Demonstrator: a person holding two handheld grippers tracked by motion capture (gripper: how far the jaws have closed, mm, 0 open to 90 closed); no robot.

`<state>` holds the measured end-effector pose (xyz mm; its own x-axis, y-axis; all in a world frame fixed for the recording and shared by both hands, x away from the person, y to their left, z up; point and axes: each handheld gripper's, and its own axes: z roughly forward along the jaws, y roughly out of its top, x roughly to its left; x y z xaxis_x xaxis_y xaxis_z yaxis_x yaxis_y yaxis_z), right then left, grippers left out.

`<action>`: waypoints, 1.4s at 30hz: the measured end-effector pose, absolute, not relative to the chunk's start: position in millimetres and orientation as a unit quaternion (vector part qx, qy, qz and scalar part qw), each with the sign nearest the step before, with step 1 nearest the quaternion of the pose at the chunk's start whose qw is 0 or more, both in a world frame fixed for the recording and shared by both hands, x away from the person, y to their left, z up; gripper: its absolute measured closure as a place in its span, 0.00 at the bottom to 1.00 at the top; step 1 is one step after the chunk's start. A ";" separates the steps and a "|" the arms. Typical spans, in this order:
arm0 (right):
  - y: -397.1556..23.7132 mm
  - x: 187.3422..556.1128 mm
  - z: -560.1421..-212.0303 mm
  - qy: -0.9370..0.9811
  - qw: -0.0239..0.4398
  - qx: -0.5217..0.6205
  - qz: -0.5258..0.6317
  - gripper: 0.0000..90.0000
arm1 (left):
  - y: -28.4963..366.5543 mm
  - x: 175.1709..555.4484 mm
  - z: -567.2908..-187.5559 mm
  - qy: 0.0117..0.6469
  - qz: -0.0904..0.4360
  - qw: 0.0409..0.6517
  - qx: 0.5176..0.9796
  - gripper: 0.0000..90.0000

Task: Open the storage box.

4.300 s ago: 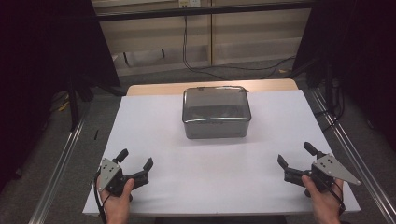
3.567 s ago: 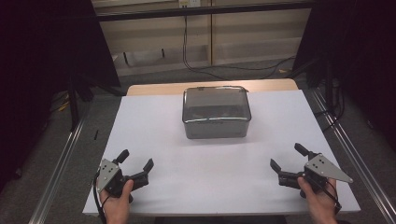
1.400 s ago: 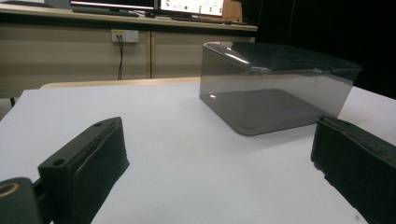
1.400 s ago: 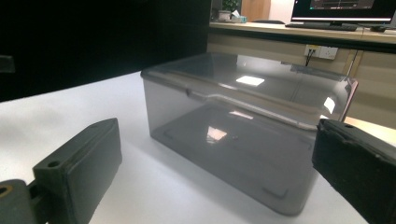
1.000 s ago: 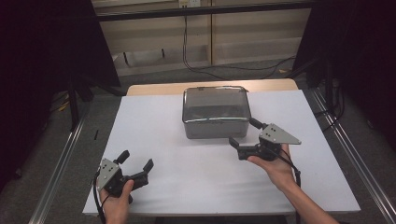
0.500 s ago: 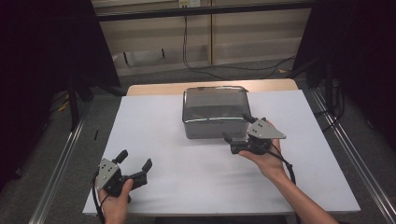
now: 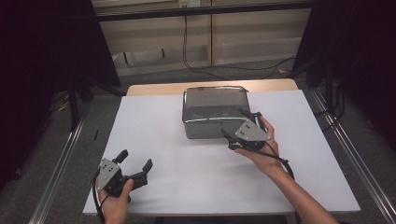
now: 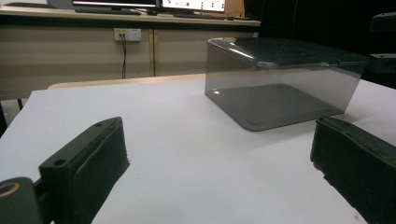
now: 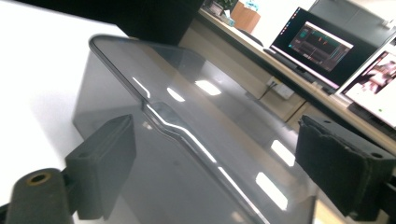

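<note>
right tongs [image 7: 239, 125] closing in w/ jaws wide at the near right corner of the smoky plastic box [image 7: 215, 109] sitting mid tabletop [image 7: 154, 121], not gripping yet; left tongs [image 7: 135, 164] idling open, lifting's all left

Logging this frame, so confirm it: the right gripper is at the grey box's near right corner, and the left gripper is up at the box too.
Wrong about the left gripper: the high view shows it low on the white table, near the front left edge, well apart from the box. The right gripper is at the box's near right corner, as stated.
</note>
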<state>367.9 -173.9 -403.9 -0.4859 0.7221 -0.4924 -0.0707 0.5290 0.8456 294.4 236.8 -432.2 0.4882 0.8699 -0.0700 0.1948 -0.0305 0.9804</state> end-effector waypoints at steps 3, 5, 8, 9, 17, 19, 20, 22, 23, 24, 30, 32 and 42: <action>-171.6 368.6 -402.1 0.747 0.487 0.193 0.409 0.16 | 237.1 294.3 -432.1 0.409 0.300 0.563 0.652 0.04; -167.5 367.7 -402.8 0.753 0.511 0.166 0.380 0.18 | 237.1 294.3 -432.1 0.409 0.300 0.564 0.652 0.04; -164.8 367.2 -404.6 0.758 0.516 0.150 0.369 0.20 | 236.7 294.2 -432.3 0.409 0.300 0.563 0.653 0.04; -163.8 367.5 -405.4 0.759 0.518 0.145 0.368 0.20 | 236.3 293.9 -432.3 0.408 0.300 0.562 0.654 0.04; -157.2 369.1 -417.2 0.775 0.543 0.095 0.309 0.30 | 235.5 293.9 -432.6 0.406 0.299 0.561 0.656 0.04; -155.9 369.9 -419.1 0.779 0.551 0.079 0.290 0.37 | 235.5 293.7 -432.3 0.406 0.299 0.560 0.657 0.04; -155.9 369.9 -419.1 0.779 0.551 0.079 0.290 0.37 | 235.5 293.6 -432.3 0.406 0.299 0.560 0.657 0.04; -154.8 371.2 -419.5 0.780 0.563 0.057 0.268 0.40 | 234.8 293.5 -432.6 0.407 0.296 0.561 0.658 0.04; -154.8 371.2 -419.5 0.780 0.563 0.057 0.268 0.40 | 234.5 293.6 -432.8 0.408 0.295 0.561 0.657 0.04; -154.5 371.2 -420.0 0.780 0.565 0.052 0.264 0.40 | 234.3 293.6 -432.7 0.408 0.294 0.562 0.657 0.04; -151.5 371.8 -426.4 0.786 0.572 0.030 0.231 0.50 | 234.8 293.5 -432.8 0.406 0.296 0.559 0.660 0.04; -149.9 371.8 -427.0 0.788 0.572 0.024 0.228 0.52 | 234.6 293.5 -432.6 0.406 0.296 0.560 0.659 0.04; -142.1 370.8 -432.3 0.792 0.580 -0.005 0.189 0.64 | 234.6 293.5 -432.8 0.404 0.296 0.558 0.662 0.04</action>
